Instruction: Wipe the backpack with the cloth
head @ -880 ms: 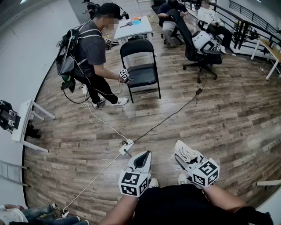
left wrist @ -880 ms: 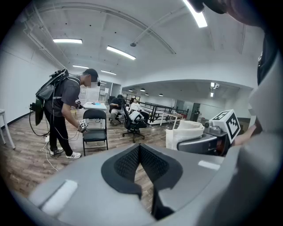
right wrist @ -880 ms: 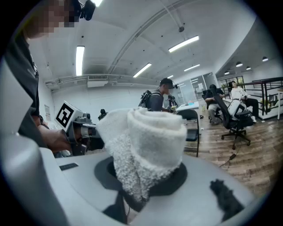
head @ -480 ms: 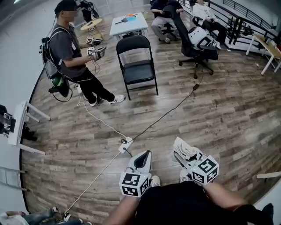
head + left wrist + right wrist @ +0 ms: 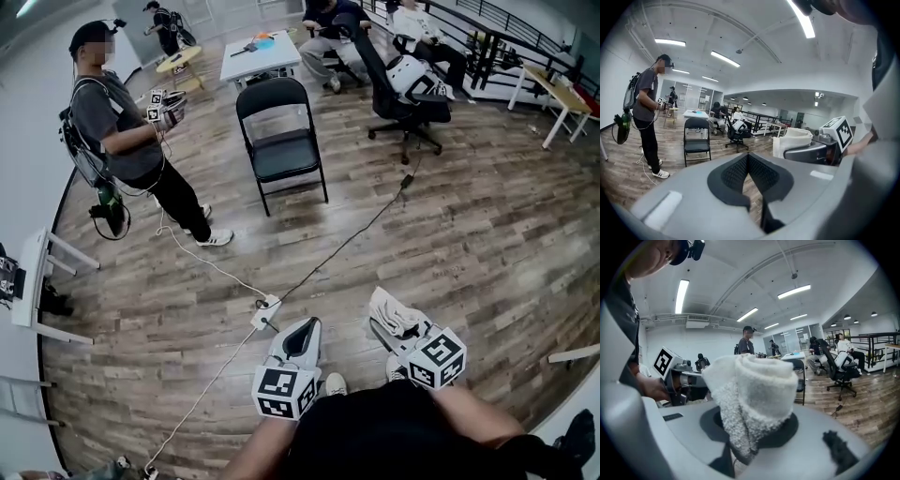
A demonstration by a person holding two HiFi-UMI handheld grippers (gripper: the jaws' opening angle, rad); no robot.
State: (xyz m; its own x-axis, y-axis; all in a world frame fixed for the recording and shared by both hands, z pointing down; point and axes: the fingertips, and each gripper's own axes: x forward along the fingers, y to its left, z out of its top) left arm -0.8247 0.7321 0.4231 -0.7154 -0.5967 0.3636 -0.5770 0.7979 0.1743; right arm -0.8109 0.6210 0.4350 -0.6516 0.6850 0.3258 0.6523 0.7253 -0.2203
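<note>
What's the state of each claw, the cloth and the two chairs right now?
left claw: shut, nothing in it
right claw: shut on the cloth
cloth: bunched up, sticking out past the jaws
folding chair: unfolded, seat empty
office chair: holds a white bag on its seat

Big open room with a wood-plank floor (image 5: 469, 234) and plain white walls (image 5: 23, 159). A black folding chair (image 5: 281, 155) sits mid-floor, with a white table (image 5: 258, 58) behind it and a black office chair (image 5: 370, 61) to the right. There's black railing (image 5: 525, 33) along the far side and long strip lights (image 5: 725, 58) overhead.
</note>
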